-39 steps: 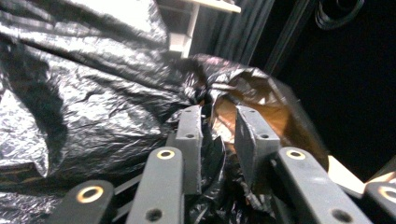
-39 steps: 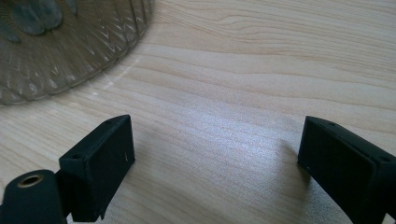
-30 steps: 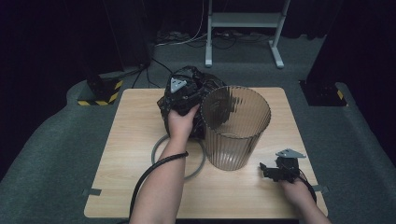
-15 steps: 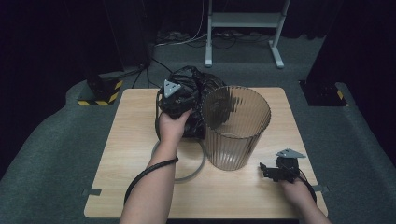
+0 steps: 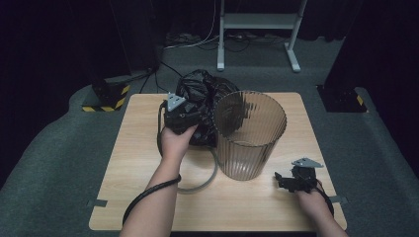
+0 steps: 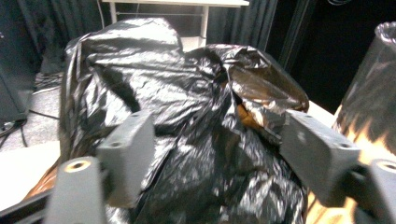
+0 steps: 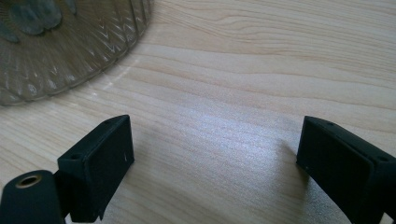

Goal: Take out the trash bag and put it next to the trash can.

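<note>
A crumpled black plastic bag (image 5: 197,89) lies at the back of the wooden table (image 5: 138,153), touching a ribbed translucent bin (image 5: 249,133) that stands upright to its right. My left gripper (image 5: 190,116) sits against the bag's left front side. In the left gripper view its jaws have just been opening and stand wide, with the bulging bag (image 6: 187,116) between the left gripper (image 6: 215,154) pads but not visibly pinched. The right gripper (image 5: 282,178) rests low near the table's front right, just right of the bin's base. It (image 7: 212,149) is open over bare wood.
A grey cable loop (image 5: 202,183) lies on the table in front of the bin. The bin's base (image 7: 56,42) is close to the right gripper. A white stand (image 5: 257,22) and a yellow-black striped block (image 5: 106,101) are on the floor beyond the table.
The left hand has drawn back a little to the left and toward the near side, along the bag. The right hand and the bin have not moved.
</note>
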{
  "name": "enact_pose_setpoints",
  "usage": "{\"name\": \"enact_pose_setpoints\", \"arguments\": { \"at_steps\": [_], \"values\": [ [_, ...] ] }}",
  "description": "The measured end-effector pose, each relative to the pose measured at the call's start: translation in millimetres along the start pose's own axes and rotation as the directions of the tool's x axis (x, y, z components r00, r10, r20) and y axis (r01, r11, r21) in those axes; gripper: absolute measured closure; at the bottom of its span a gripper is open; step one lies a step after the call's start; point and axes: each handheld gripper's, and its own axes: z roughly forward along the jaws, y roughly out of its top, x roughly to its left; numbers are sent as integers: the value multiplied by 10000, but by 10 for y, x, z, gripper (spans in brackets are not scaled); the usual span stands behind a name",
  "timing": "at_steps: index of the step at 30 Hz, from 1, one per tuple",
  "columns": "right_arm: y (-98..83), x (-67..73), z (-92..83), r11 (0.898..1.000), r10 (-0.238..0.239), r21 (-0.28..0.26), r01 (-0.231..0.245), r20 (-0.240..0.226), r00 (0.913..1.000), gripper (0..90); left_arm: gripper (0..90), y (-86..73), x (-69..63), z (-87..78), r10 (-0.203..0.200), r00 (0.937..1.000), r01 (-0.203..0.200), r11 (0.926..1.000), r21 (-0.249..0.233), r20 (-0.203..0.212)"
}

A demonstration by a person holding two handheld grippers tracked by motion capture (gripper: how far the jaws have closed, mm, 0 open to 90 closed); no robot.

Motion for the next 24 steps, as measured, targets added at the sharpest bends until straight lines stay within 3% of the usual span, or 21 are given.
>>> {"name": "enact_pose_setpoints", "arguments": {
  "at_steps": [7,12,24],
  "values": [
    [0,0,0,10000,3,1,-3,1,10000,104,213,-142,36,-208,68,9998,-70,9999,123,210],
    [0,2,0,10000,22,4,-22,-2,10000,104,190,-273,51,-329,-51,9990,24,9983,590,446],
    [1,0,3,10000,-10,-16,10,-13,10000,104,160,-552,-61,-683,158,9945,-213,9984,526,1037]
  ]
}}
